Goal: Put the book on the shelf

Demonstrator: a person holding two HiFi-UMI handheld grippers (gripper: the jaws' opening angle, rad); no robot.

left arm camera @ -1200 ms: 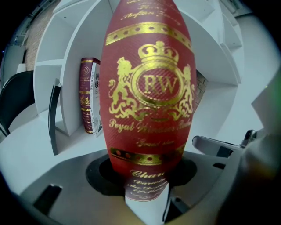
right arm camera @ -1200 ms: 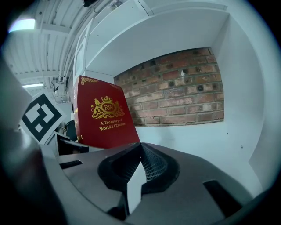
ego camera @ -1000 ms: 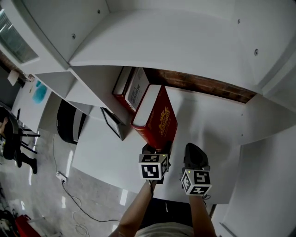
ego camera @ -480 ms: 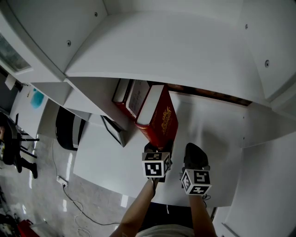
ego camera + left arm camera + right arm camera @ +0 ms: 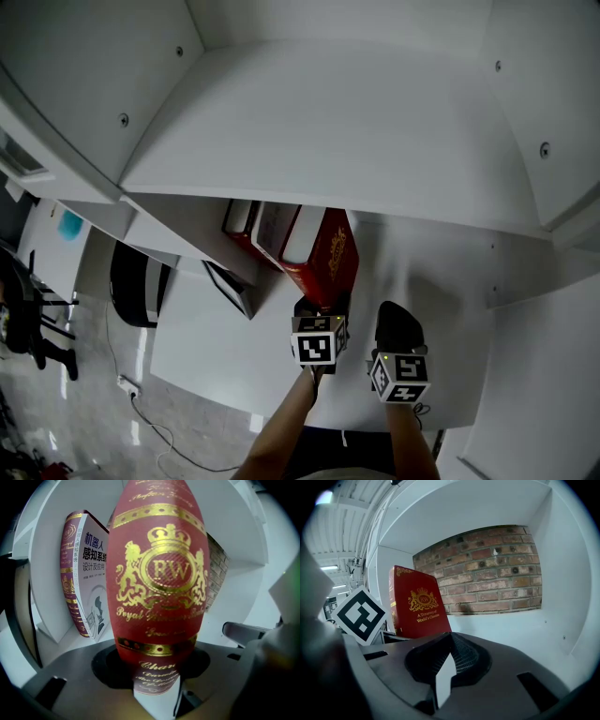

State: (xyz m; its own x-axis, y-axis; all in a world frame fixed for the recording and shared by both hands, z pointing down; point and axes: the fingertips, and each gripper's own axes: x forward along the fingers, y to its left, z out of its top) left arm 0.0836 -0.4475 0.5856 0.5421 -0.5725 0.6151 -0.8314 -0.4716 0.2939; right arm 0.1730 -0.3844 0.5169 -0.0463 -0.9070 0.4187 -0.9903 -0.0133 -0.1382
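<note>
While the left hand-held gripper (image 5: 321, 307) clamps the lower spine of the red book (image 5: 323, 258), upright on the shelf (image 5: 422, 244) against neighbouring books (image 5: 272, 230), this stiff, glossy, probably heavy hardcover suits that hold; the right hand-held gripper (image 5: 397, 323) idles closed, empty.

Room at right, blocked at left
Bare shelf floor (image 5: 433, 270) right of the red book (image 5: 330, 255); standing books (image 5: 264, 230) close at left, brick wall (image 5: 487, 569) behind, upper shelf board (image 5: 328, 122) overhead.

White shelf (image 5: 433, 279) — red book (image 5: 330, 259) leans against standing books (image 5: 270, 228).
</note>
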